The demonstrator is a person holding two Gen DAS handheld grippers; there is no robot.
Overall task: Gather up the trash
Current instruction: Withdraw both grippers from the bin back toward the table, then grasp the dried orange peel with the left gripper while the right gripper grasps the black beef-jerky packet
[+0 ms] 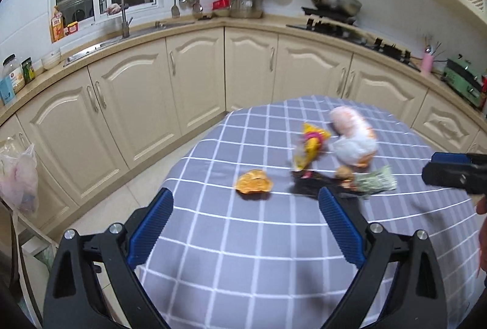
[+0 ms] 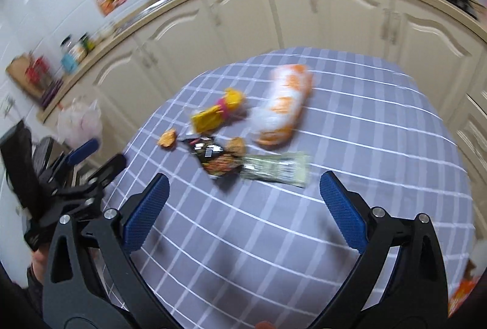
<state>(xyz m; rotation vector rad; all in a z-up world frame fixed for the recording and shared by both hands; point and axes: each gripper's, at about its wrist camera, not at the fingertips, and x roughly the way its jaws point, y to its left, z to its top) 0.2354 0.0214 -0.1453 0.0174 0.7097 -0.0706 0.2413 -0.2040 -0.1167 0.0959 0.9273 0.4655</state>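
**Q:** State gripper condition and trash location.

**A:** Left gripper point(image 1: 245, 225): jaws wide apart, nothing held. Right gripper point(image 2: 243, 207): jaws wide apart, nothing held. All trash lies on the checked tablecloth point(image 1: 243, 253), in a loose cluster right of centre in the left view and at centre in the right view. No bin can be made out for certain; a thin plastic sack point(image 1: 18, 173) hangs at the left edge of the left view.

**Q:** Handling, largest item first?

**A:**
1. White-and-orange bag point(image 2: 283, 106), upper centre of the right view: crumpled film, probably light, soft and slippery. Pinch a bunched fold, not the smooth face.
2. Green wrapper point(image 2: 275, 169), lower centre: flat, thin, lying flush on the cloth. Likely hard to get under; take it at a lifted edge or corner.
3. Black packet point(image 2: 213, 157), touching the green wrapper's left end: creased foil with raised folds. Grip a ridge.
4. Yellow wrapper point(image 2: 217, 113), left of the white-and-orange bag: crinkled, pink band at mid-length. Grip at the band.
5. Orange peel point(image 1: 252, 181), centre of the left view, apart from the rest: curled, semi-stiff, probably slightly tacky. Close across its raised rim.

**Q:** Blur?

**A:** Both views are smeared; fine detail is unreadable.
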